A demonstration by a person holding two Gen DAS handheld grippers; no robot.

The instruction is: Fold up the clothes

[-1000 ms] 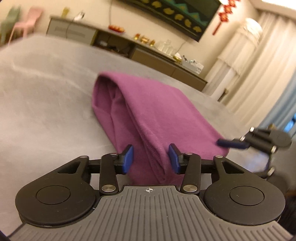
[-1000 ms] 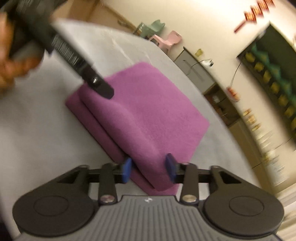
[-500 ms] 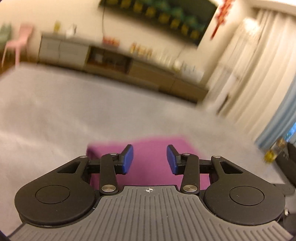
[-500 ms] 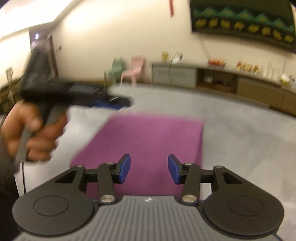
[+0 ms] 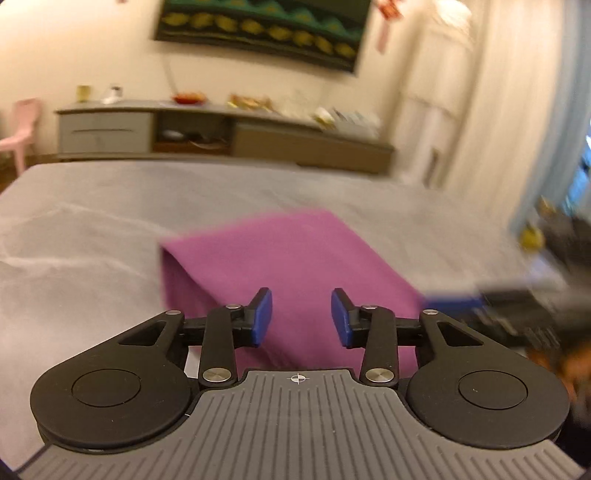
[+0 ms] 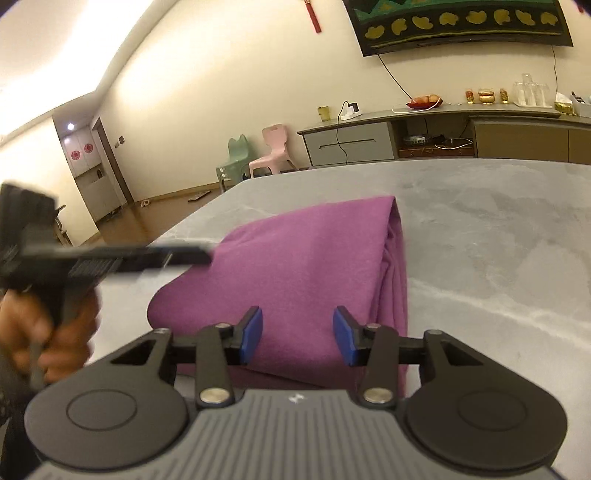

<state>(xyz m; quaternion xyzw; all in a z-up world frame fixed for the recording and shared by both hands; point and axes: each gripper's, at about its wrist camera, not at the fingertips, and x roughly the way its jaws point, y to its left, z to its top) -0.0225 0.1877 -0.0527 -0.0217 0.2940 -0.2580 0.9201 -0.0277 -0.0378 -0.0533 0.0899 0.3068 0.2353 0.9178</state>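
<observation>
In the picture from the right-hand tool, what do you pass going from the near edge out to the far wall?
Right gripper, jaws apart → folded purple cloth → bare grey tabletop → long low grey-and-wood sideboard → dark wall hanging with yellow shapes.

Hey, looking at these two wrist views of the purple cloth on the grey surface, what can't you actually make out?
- Near edge of the purple cloth: hidden behind the left hand-held gripper body in the left wrist view; likewise in the right wrist view.
- Right hand-held gripper: in the left wrist view only a blurred streak at the right.
- Items on the sideboard: left wrist view, motion-blurred.
- Number of layers in the cloth: folds visible at its right edge only, uncountable.
</observation>
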